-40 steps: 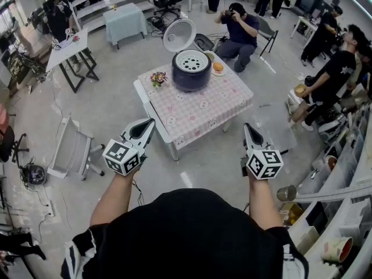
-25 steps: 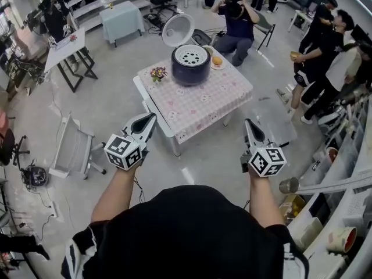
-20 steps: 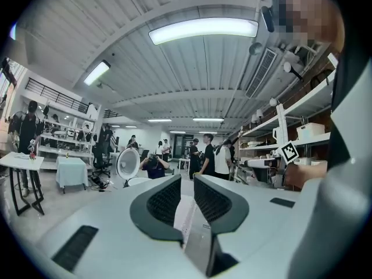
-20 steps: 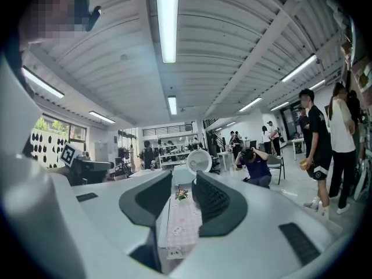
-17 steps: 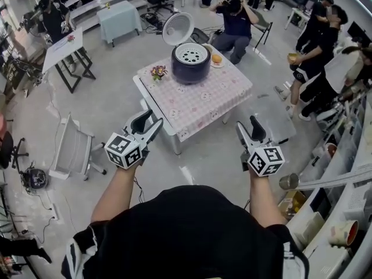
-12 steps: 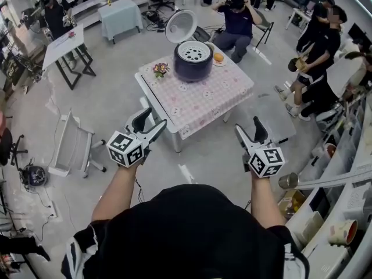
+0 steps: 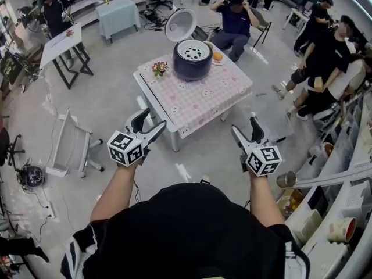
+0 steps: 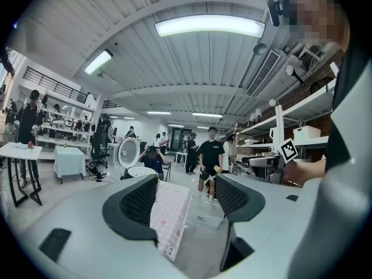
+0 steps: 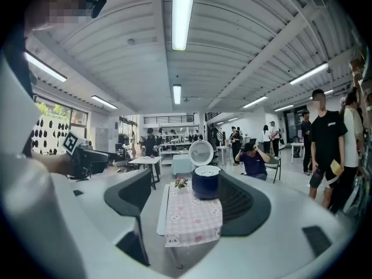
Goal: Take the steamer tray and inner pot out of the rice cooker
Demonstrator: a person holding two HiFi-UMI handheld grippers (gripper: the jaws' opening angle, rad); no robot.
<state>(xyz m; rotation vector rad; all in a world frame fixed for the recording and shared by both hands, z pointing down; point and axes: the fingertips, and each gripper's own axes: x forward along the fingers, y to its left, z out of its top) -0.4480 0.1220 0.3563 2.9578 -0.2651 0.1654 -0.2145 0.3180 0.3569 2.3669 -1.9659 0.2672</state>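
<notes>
From here the rice cooker (image 7: 192,68) looks dark and glossy, and I read its perforated steamer tray (image 7: 193,51) as smooth and pale. A matt pink checked cloth (image 7: 200,93) drapes softly over the white, smooth-edged bench (image 7: 145,94). The floor (image 7: 110,103) looks like smooth grey concrete with a faint sheen.

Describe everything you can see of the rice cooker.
The rice cooker is round with a dark blue body, standing upright near the far edge of the table on a pink checked cloth. Its white lid stands open behind. A white steamer tray with holes sits in its top.
</notes>
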